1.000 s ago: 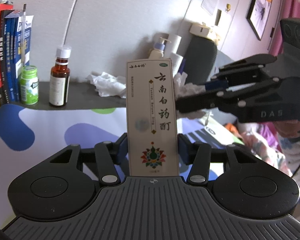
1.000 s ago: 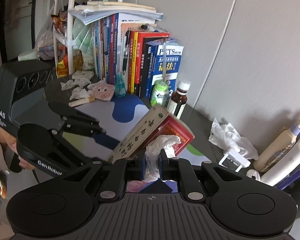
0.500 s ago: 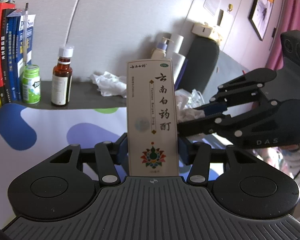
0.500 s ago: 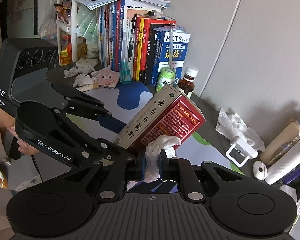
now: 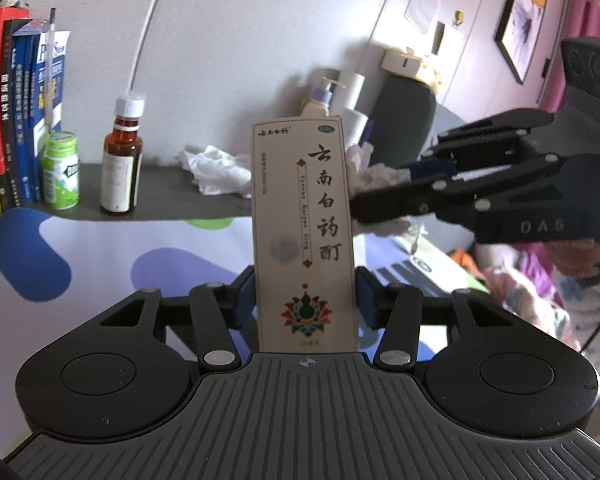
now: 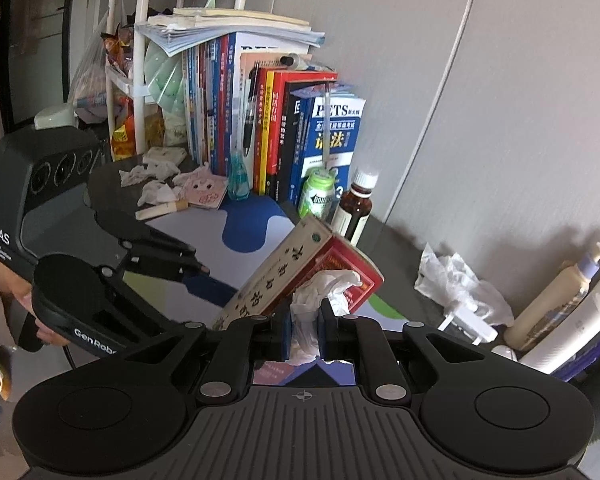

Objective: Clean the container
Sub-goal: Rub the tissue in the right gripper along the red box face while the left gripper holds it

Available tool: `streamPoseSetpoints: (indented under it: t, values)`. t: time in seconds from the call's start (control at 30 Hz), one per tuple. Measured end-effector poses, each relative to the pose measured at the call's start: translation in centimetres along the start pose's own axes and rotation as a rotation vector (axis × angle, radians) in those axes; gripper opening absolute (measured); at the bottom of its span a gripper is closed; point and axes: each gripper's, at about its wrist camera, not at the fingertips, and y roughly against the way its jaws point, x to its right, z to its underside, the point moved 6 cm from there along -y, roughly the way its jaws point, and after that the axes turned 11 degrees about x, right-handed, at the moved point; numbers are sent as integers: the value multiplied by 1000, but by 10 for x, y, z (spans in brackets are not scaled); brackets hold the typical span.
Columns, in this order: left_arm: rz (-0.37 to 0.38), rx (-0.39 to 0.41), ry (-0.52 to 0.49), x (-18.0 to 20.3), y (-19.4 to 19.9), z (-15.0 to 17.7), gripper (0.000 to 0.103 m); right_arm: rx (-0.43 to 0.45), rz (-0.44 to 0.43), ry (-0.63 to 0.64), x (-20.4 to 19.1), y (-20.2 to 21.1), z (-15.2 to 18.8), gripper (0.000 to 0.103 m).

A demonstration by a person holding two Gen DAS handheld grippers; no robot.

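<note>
In the left wrist view, the left gripper [image 5: 305,304] clamped one medicine box [image 5: 303,232] upright above the table [image 5: 100,256], whose patterned middle lay bare. At the table's back edge stood one brown bottle [image 5: 121,160] and one green jar [image 5: 61,170]. The right gripper [image 5: 384,192] reached in level from the right, touching the box's side.

In the right wrist view, the right gripper [image 6: 305,320] was pinched on one tissue wad [image 6: 320,292], pressed against the tilted box's red face [image 6: 340,264]. The left gripper [image 6: 204,280] held the box from the left.
</note>
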Motion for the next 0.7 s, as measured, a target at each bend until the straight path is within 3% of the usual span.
streamPoseSetpoints:
  t: [0.33,0.7]
  values:
    - [8,-2,7,2,0,1,49,35,14,0,5,4,-14,12]
    - [5,5,15,-1,0,-1,49,6,3,-3,3,-1,-1,12]
